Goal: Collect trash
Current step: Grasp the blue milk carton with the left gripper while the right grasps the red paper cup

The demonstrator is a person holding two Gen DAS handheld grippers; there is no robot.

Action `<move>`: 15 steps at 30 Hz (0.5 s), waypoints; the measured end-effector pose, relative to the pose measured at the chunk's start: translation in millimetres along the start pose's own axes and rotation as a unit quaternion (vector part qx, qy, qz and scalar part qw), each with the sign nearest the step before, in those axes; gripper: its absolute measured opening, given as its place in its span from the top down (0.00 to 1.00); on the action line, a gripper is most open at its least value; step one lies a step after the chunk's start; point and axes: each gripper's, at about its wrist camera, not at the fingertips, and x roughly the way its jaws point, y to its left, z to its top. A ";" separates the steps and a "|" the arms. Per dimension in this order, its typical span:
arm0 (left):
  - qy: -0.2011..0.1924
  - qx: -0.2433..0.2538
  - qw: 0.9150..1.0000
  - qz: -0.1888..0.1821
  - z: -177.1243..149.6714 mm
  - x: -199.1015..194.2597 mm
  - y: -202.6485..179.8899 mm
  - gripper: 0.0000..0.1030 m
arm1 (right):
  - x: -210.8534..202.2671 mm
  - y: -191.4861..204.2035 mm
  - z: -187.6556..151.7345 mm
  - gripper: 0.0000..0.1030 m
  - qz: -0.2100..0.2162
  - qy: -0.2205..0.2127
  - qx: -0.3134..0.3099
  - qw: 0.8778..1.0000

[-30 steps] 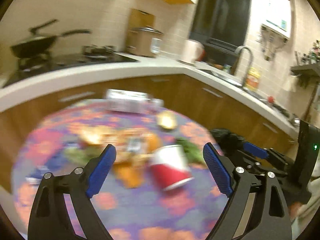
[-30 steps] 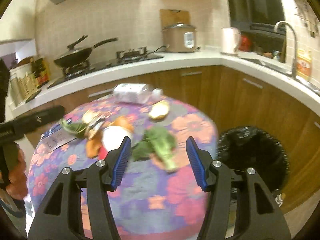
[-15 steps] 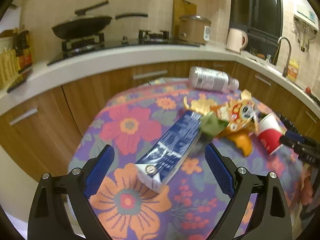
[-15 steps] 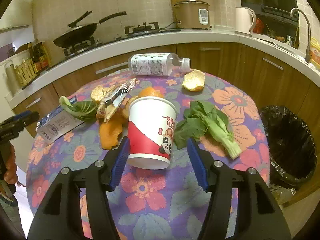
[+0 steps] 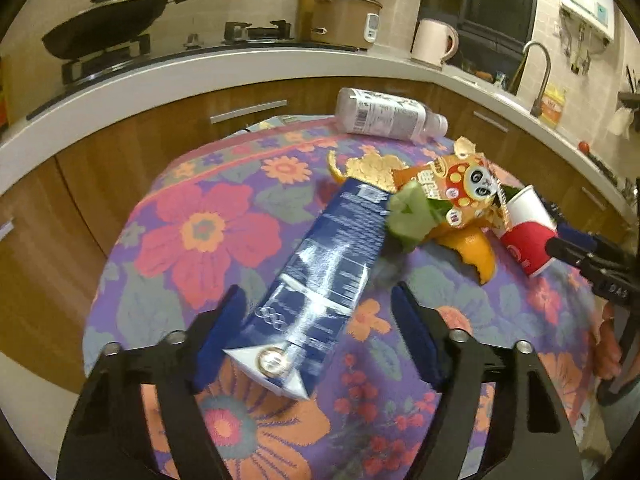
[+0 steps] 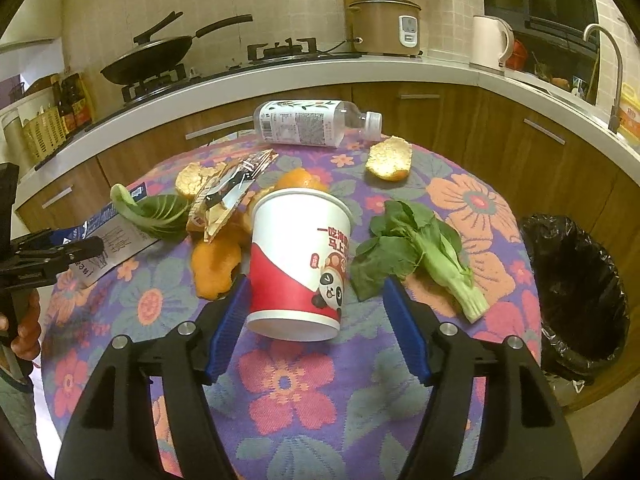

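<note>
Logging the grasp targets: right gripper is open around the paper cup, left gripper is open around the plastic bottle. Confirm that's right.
Not the bottle. The left wrist view shows the left gripper open around the blue carton. The right gripper is open around the cup.

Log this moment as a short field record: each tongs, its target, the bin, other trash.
left tongs: open, straddling the blue carton
right tongs: open, straddling the upside-down paper cup
bin: black-lined, right of the table
other trash: plastic bottle, orange peels, bok choy, snack wrapper
</note>
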 end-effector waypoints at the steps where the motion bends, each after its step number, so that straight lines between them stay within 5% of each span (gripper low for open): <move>1: 0.003 0.002 1.000 0.006 -0.8 1.0 -1.3 0.43 | 0.2 0.6 0.6 0.35 0.003 0.001 0.001 1.000; 5: 0.017 -0.013 1.000 0.012 -5.6 5.0 -2.1 0.65 | 3.1 3.3 4.9 0.33 0.032 0.008 0.017 0.999; 14: -0.010 -0.053 0.998 0.021 -17.7 -14.8 -4.2 0.66 | 23.1 15.4 11.4 0.33 -0.001 0.038 0.011 0.999; 15: -0.017 -0.057 0.998 0.021 -18.3 -19.0 -3.9 0.66 | 23.6 16.0 11.1 0.39 -0.001 0.040 0.008 0.999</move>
